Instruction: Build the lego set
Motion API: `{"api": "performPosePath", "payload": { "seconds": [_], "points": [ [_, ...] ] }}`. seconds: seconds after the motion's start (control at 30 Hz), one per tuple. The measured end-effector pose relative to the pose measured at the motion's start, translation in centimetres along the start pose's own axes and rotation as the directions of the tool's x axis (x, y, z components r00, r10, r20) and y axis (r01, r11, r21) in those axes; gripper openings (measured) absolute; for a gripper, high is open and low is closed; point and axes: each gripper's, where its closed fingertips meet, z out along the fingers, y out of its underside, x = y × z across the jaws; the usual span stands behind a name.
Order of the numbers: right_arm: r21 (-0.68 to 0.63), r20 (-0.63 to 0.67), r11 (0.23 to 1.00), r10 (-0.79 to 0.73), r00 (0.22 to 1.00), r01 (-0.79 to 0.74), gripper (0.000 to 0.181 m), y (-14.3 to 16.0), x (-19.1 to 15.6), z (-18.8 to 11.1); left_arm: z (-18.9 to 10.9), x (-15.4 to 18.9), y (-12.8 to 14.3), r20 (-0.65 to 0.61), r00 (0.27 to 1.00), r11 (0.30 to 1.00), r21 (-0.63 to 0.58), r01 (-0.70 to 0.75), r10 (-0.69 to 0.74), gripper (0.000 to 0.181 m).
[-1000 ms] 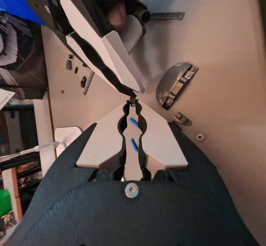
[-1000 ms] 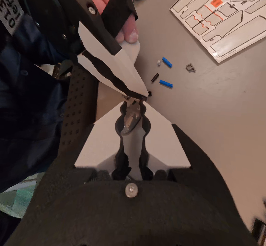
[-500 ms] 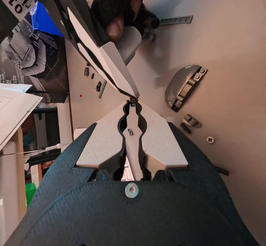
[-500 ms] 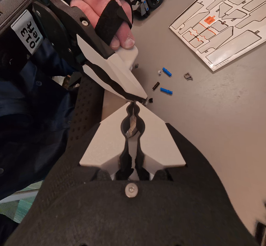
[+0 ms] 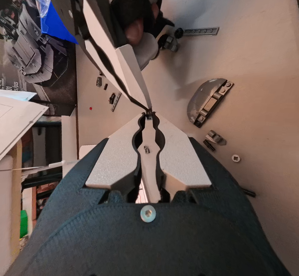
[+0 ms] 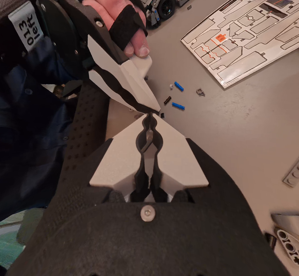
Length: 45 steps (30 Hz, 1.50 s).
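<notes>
Your left gripper [image 5: 148,114] pinches a tiny dark-grey lego piece [image 5: 148,117] at its nearly closed tips. Keep that pinch steady and the tips aligned as your right gripper [image 6: 149,114], almost closed with its tips on something too small to identify, meets it tip to tip above the grey table [image 6: 226,138]. Since a second ago, both blue pegs [image 6: 178,106] have left the left wrist view.

Dim warm light, perhaps overhead, fisheye-warped edges
</notes>
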Motion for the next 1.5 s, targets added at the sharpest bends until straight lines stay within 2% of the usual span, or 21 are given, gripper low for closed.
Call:
{"api": "performPosePath", "payload": {
  "seconds": [0.1, 0.27, 0.5, 0.77, 0.9, 0.97, 1.07, 1.27, 1.5],
  "points": [
    [-0.015, -0.023, 1.000, -0.025, 0.999, 0.024, 0.000, 0.1, 0.1, 0.1, -0.1, -0.1, 0.0, 0.003, 1.000, 1.000, 0.004, 0.008, -0.008, 0.006],
    [0.052, -0.002, 0.999, 0.015, 1.000, -0.014, 0.000, -0.7, 0.1, -0.5, -0.3, -0.8, -0.1, 0.060, 0.998, 1.000, -0.012, -0.028, 0.029, 0.006],
    [0.072, 0.017, 0.992, 0.103, 0.995, -0.104, 0.015, -0.8, 0.7, -0.7, -0.4, -1.4, -0.2, 0.114, 0.992, 0.998, -0.026, -0.056, 0.059, 0.005],
    [0.086, 0.016, 0.991, 0.105, 0.994, -0.106, 0.009, -0.9, 0.8, -0.8, -0.6, -1.7, -0.5, 0.139, 0.987, 0.997, -0.027, -0.075, 0.078, 0.005],
    [0.083, -0.003, 0.990, 0.115, 0.993, -0.114, 0.014, -0.8, 1.1, -0.9, -0.7, -1.8, -0.6, 0.142, 0.987, 0.997, -0.019, -0.070, 0.072, 0.005],
    [0.078, -0.027, 0.991, 0.110, 0.994, -0.107, 0.024, -0.7, 1.4, -0.8, -0.7, -1.8, -0.7, 0.141, 0.988, 0.998, -0.013, -0.067, 0.069, 0.005],
    [0.089, -0.013, 0.991, 0.103, 0.995, -0.102, 0.021, -1.0, 1.2, -0.9, -0.6, -1.7, -0.7, 0.137, 0.988, 0.997, -0.016, -0.072, 0.074, 0.005],
    [0.089, -0.025, 0.994, 0.072, 0.997, -0.069, 0.003, -1.0, 1.0, -0.9, -0.7, -1.6, -0.9, 0.135, 0.988, 0.997, -0.005, -0.075, 0.075, 0.005],
    [0.081, -0.081, 0.997, 0.018, 0.997, -0.012, 0.001, -1.2, 1.2, -1.1, -0.7, -1.4, -0.5, 0.084, 0.995, 0.999, 0.005, -0.053, 0.052, 0.007]
  ]
}}
